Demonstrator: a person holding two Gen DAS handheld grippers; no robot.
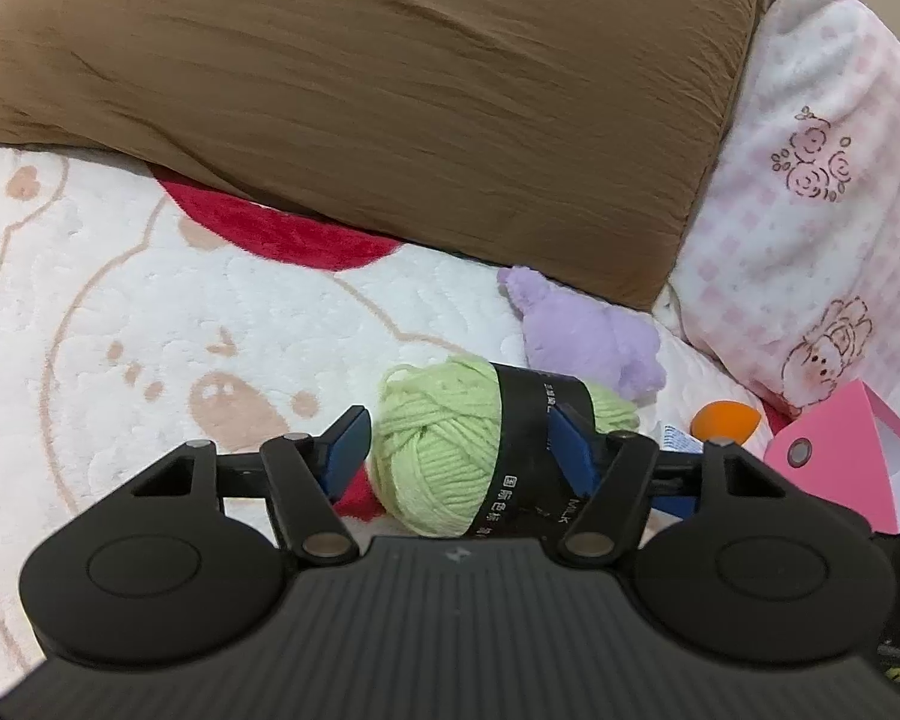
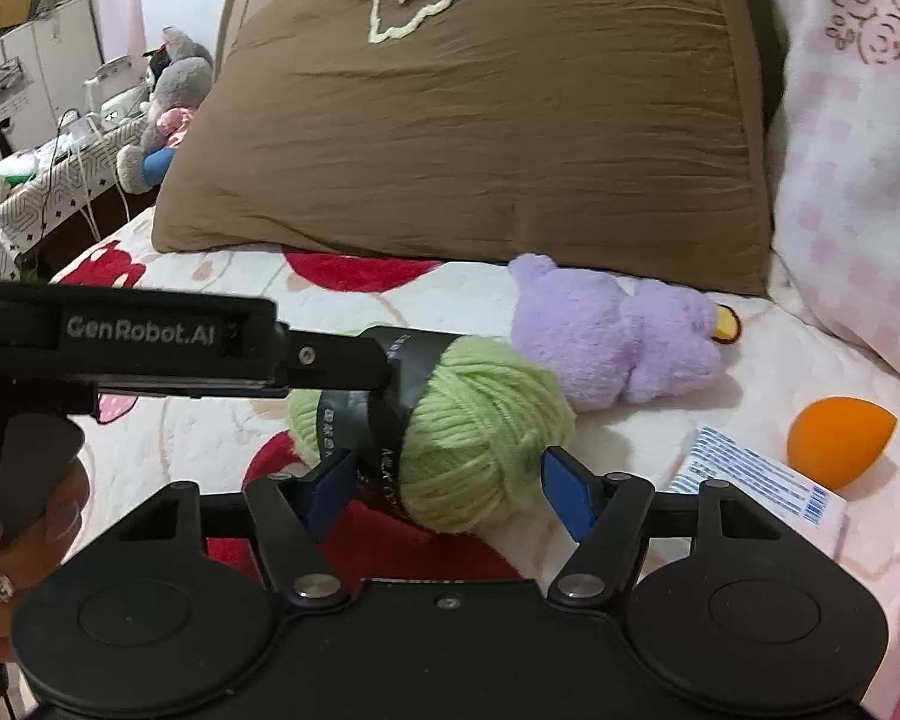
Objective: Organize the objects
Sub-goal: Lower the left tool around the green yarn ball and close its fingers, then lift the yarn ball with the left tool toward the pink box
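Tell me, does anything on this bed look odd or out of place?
Yes: a green yarn ball, a purple plush toy and an orange sponge lie scattered on the blanket by the brown pillow.

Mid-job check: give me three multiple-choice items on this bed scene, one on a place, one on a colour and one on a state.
1. Where is the plush?
A. On a shelf
B. On the blanket, just behind the yarn
C. In a drawer

2. What colour is the sponge?
A. Orange
B. Blue
C. Black

3. What state is the yarn in?
A. Pulled out into loose strands
B. Cut in two
C. Wound in a ball, with its black band on

Answers:
1. B: the right wrist view shows the plush lying on the blanket, close behind the yarn.
2. A: the sponge shows orange in both views.
3. C: the strands are neatly wound and the band wraps the middle.
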